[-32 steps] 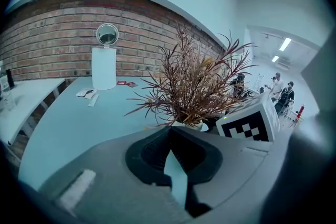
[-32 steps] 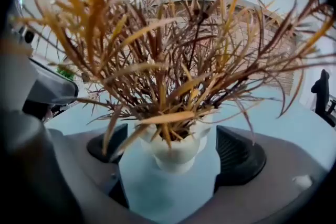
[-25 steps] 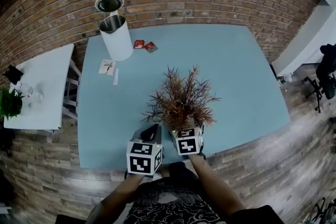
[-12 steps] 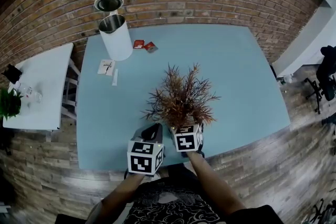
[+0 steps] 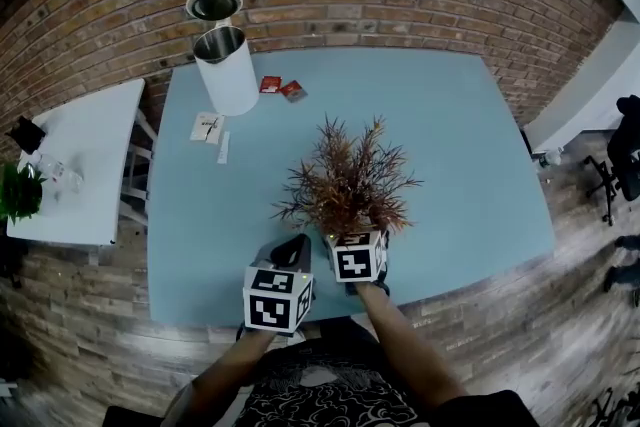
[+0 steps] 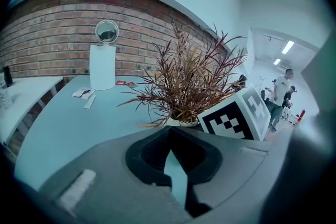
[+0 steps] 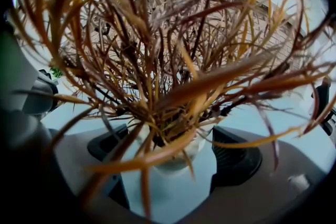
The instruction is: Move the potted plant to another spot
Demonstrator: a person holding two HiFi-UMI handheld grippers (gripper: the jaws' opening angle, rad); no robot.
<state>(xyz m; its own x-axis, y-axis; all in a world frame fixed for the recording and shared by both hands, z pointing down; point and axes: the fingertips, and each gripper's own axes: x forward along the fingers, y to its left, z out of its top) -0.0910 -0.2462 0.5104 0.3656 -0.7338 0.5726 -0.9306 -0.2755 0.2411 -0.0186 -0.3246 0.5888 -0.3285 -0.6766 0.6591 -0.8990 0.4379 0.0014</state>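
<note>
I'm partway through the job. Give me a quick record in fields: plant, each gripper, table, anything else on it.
Plant: dry reddish-brown potted plant in a small white pot, upright near the table's front edge
Right gripper: jaws apart, pot between them, not clamped
Left gripper: jaws together, nothing between them, left of the plant
Table: light blue tabletop
Other items: tall white cylindrical bin, small red packets, white paper slips, all towards the far left corner

No words or numbers were readable: the marker cubes (image 5: 274,298) bore only square patterns, and the red packets' (image 5: 280,87) print was too small.
</note>
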